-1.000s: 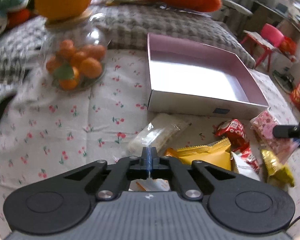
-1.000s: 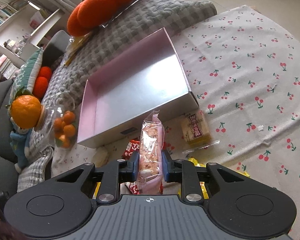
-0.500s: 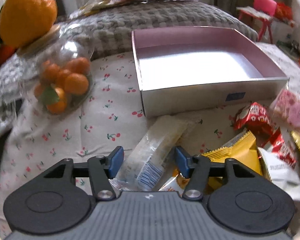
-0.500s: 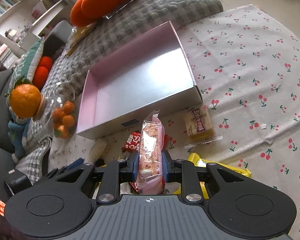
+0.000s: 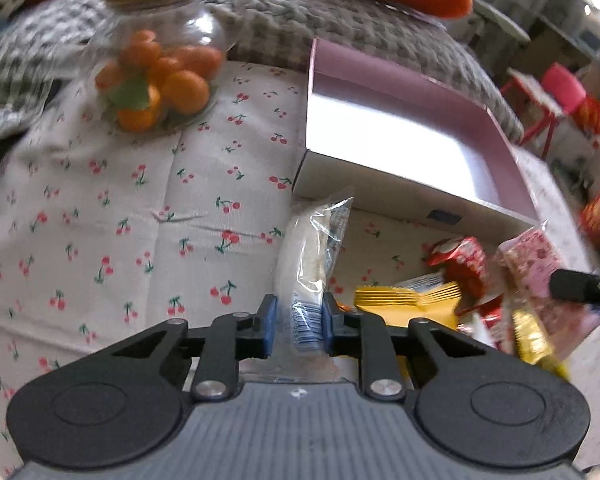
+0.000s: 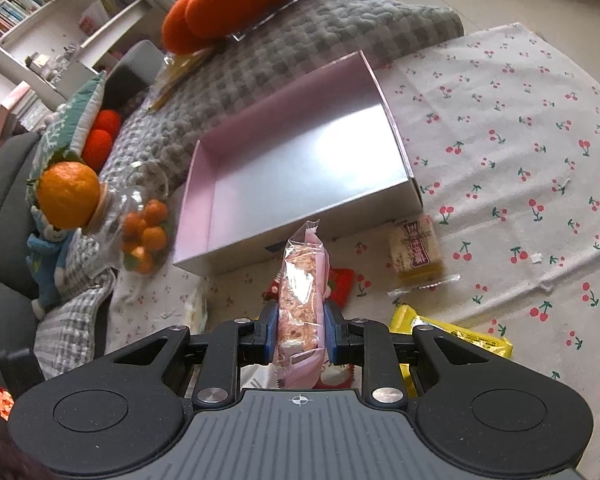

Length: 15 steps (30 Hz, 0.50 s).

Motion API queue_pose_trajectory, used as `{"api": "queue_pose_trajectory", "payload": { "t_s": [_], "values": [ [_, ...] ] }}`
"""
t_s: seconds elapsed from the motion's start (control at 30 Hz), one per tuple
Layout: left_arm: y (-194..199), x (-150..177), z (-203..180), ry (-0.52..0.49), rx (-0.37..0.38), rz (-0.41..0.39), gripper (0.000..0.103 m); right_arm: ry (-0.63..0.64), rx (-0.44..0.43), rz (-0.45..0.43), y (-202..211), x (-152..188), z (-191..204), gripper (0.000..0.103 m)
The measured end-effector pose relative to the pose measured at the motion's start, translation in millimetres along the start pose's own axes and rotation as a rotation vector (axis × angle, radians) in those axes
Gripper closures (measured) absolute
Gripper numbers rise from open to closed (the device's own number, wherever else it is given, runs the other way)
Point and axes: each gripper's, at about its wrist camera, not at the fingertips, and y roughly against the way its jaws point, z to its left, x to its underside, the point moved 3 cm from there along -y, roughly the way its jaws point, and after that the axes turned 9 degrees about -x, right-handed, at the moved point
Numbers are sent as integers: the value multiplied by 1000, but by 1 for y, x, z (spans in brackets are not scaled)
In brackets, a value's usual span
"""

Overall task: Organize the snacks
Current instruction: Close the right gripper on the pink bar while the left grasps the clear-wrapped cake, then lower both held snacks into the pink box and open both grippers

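Clear-wrapped white snack [image 5: 308, 256] is clamped between the pads of the left gripper [image 5: 299, 325], and a pink snack packet [image 6: 302, 304] is pinched upright by the right gripper [image 6: 300, 332]. Both must next be carried forward and released into the empty pink box [image 6: 300, 172].

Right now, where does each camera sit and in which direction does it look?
Left wrist: on the left gripper, looking forward over a white packet clamped between its fingers toward the pink box; the right gripper's fingertip shows at right.
Right wrist: on the right gripper, looking down and forward over a pink packet it grips.
Shared: the box, the glass jar, the cherry-print cloth.
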Motion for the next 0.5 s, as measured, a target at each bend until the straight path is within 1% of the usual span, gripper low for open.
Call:
{"api": "queue_pose_trajectory", "payload": {
  "t_s": [0.1, 0.2, 0.37, 0.5],
  "values": [
    [9, -1, 2, 31, 19, -2, 84, -3, -16, -16, 4, -4, 2, 80],
    [18, -4, -1, 38, 32, -16, 84, -8, -35, -39, 8, -10, 3, 80],
    [33, -14, -6, 52, 61, -66, 84, -16, -71, -100, 12, -21, 3, 80],
    [42, -26, -14, 75, 100, -114, 84, -14, -79, -139, 9, -29, 0, 80]
  ]
}}
